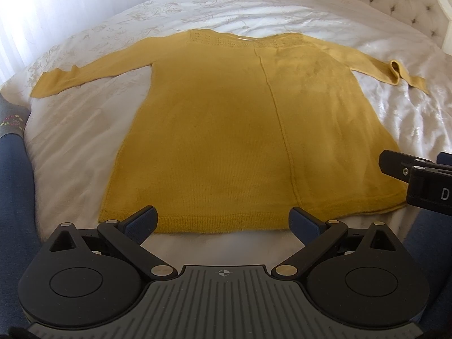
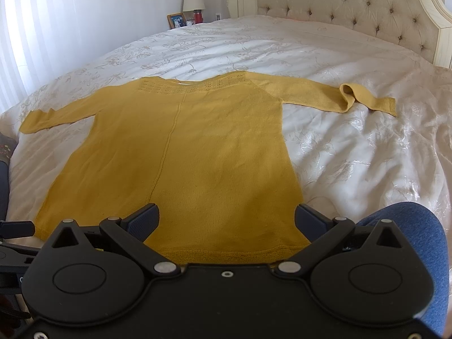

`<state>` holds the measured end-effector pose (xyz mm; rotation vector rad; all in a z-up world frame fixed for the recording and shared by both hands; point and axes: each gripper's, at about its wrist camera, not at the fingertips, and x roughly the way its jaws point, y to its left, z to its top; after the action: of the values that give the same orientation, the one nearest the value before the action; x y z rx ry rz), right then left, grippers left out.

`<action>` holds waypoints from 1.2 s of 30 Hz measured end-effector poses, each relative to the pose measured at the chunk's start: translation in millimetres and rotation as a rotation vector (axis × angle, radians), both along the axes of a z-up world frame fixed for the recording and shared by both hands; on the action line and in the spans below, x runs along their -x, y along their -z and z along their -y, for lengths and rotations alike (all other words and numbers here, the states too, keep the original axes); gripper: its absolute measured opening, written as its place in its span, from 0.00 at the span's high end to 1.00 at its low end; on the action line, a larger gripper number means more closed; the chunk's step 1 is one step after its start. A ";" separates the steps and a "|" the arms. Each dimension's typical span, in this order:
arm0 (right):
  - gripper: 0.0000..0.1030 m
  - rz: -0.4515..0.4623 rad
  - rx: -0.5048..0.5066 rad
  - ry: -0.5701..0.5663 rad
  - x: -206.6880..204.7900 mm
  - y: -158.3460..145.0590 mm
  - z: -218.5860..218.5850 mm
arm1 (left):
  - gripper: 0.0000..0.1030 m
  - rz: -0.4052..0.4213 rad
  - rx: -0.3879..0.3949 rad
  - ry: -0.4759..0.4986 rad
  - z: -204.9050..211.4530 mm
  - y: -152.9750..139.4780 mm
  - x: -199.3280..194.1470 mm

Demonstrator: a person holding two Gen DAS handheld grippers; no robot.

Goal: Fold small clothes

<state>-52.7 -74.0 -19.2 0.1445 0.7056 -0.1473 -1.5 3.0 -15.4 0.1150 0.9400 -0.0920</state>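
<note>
A mustard-yellow knitted sweater (image 1: 214, 124) lies flat, sleeves spread, on the bed's white embroidered cover (image 1: 84, 141). The left hand-held gripper (image 1: 224, 223) and right hand-held gripper (image 2: 227, 220) hover over its hem, jaws spread wide, holding nothing.

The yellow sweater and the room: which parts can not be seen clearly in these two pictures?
- Sweater hem, right wrist view: its middle is hidden behind the right tool.
- Framed photo on the nightstand: too small in both views to read.
- Right tool, left wrist view: cut off by the edge.
</note>
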 end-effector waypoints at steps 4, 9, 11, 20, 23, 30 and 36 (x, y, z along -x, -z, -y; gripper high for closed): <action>0.01 0.002 0.003 -0.001 -0.3 0.8 -1.0 | 0.02 0.000 0.000 0.004 0.1 -0.5 0.4; 0.01 0.002 0.004 -0.001 -0.2 0.7 -1.1 | 0.02 -0.001 0.000 0.005 0.3 -0.2 -0.1; 0.01 0.002 0.004 -0.001 -0.3 0.5 -1.0 | 0.02 -0.002 0.001 0.005 0.5 0.0 0.0; 0.01 0.002 0.005 -0.001 -0.2 0.3 -1.1 | 0.02 -0.011 0.005 0.004 1.6 2.2 -1.6; 0.01 0.001 0.007 -0.001 -0.3 0.4 -1.2 | 0.02 -0.013 0.012 0.002 1.0 2.6 -3.1; 0.01 -0.019 0.008 -0.012 -5.0 2.1 -5.3 | 0.02 -0.007 0.051 0.006 -3.4 1.6 -11.0; 0.01 -0.049 -0.036 -0.019 -12.2 3.4 -0.4 | 0.02 0.021 0.057 0.010 -3.8 -2.4 -24.2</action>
<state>-40.6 -73.6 -22.7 0.1691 0.7585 -0.1206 22.7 6.8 -13.0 0.0680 0.9147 -0.1269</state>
